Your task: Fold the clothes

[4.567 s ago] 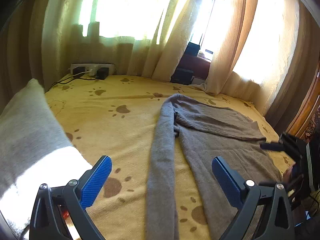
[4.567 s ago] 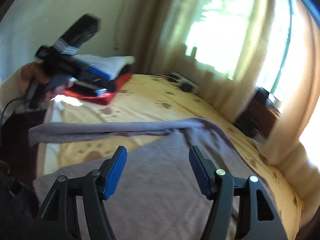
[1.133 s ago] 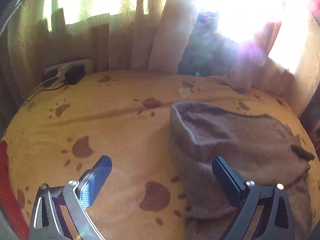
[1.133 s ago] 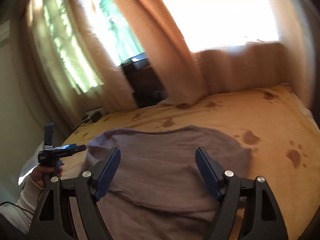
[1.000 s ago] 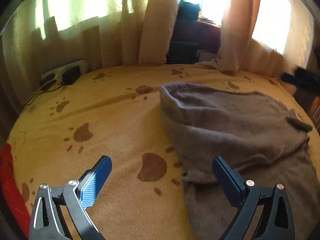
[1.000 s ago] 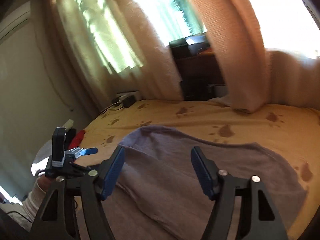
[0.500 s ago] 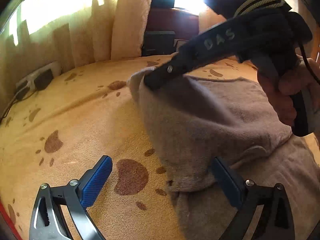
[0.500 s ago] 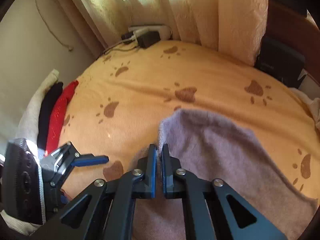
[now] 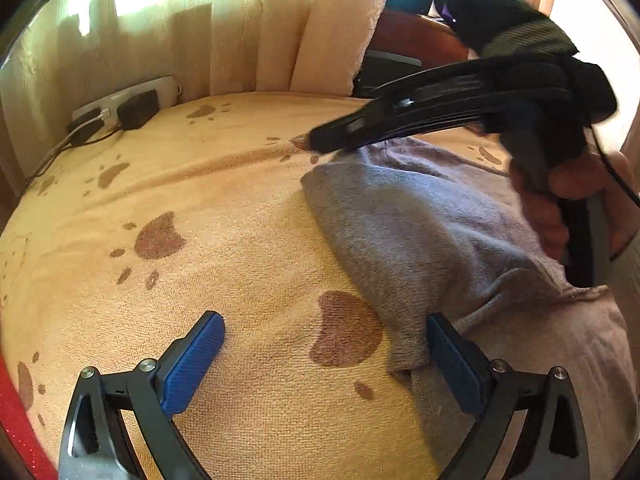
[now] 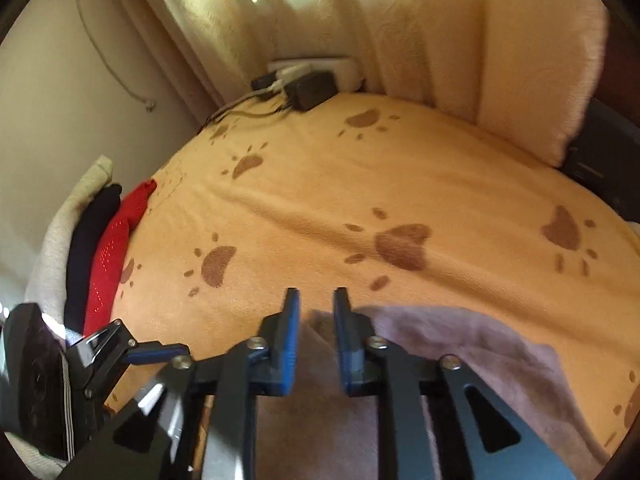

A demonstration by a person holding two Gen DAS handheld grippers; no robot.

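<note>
A grey knit sweater (image 9: 420, 232) lies folded over on the yellow paw-print blanket (image 9: 200, 208), right of centre in the left wrist view. My left gripper (image 9: 324, 360) is open and low over the blanket, and its right finger (image 9: 452, 360) touches the sweater's near folded edge. My right gripper (image 10: 316, 336), held by a hand (image 9: 560, 200), reaches across to the sweater's far corner (image 10: 440, 328). Its jaws stand a narrow gap apart, with the corner's edge lying just under them. One left finger (image 10: 156, 347) shows low on the left of the right wrist view.
A stack of folded clothes (image 10: 108, 248) in red, black and cream sits at the blanket's left edge. A power strip with chargers and cables (image 9: 124, 108) lies at the far side by the curtains (image 9: 248, 32). Dark furniture (image 9: 404, 44) stands behind the curtain gap.
The right gripper swung in over the sweater and shut on its far corner half a second ago. Its jaws have since parted a little. The left gripper stayed open and moved nearer the folded edge.
</note>
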